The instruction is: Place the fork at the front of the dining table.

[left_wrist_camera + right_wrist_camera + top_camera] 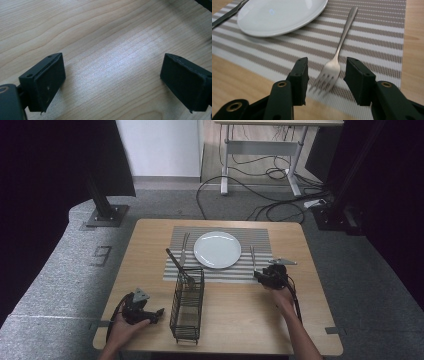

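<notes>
A silver fork lies on the striped placemat to the right of the white plate, tines toward me. My right gripper is open low over the mat's near edge. The fork's tines sit between its jaws and neither pad touches them. In the high view the fork lies beside the plate, with the right gripper just in front of it. My left gripper stands open over bare wood, nothing between its jaws; in the high view this left gripper rests at the front left.
A black wire basket stands at the table's front centre with a dark-handled utensil leaning out of it. A piece of cutlery lies on the mat left of the plate. The wooden table has free room between basket and right hand.
</notes>
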Available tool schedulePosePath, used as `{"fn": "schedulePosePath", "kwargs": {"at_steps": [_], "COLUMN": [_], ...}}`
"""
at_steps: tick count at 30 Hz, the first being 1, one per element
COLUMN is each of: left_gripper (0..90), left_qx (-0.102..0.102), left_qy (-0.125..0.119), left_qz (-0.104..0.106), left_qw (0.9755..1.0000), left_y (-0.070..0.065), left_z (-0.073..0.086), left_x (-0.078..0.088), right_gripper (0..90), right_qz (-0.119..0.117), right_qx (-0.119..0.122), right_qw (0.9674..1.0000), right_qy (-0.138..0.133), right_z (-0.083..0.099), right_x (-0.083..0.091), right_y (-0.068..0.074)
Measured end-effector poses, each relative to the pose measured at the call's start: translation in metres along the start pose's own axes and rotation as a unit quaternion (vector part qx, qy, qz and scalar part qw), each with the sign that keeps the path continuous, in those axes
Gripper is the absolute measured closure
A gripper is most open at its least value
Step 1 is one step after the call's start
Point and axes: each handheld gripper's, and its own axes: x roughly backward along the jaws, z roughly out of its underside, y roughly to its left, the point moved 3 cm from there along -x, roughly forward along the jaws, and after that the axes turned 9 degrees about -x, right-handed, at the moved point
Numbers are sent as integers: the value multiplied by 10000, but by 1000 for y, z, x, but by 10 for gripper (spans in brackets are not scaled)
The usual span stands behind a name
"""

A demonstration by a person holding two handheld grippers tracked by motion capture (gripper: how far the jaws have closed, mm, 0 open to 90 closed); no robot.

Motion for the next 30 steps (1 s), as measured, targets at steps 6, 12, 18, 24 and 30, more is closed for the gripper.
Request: {"fn": "schedulePosePath", "kwargs": {"at_steps": [6, 12, 18, 24, 30], "left_gripper": [56, 55, 55, 56, 55], "left_qx": [6, 7, 1, 2, 3], "left_qy": [2, 2, 2, 1, 1], "left_qz": [-1, 1, 5, 5, 6], "left_qw": [10000, 10000, 10000, 10000, 10000], "left_y": [0, 0, 0, 0, 0], "left_z": [0, 0, 0, 0, 0], "left_x": [0, 0, 0, 0, 0], "right_gripper": [556, 571, 620, 635, 642], "right_qz": [-33, -37, 35, 138, 151], "right_qx": [155, 312, 294, 313, 126], "right_qw": [9998, 9992, 9993, 9993, 9998], "right_qy": [123, 237, 210, 169, 11], "right_z": [16, 25, 22, 18, 15], "right_x": [7, -2, -10, -16, -22], "right_y": [-3, -2, 0, 3, 1]}}
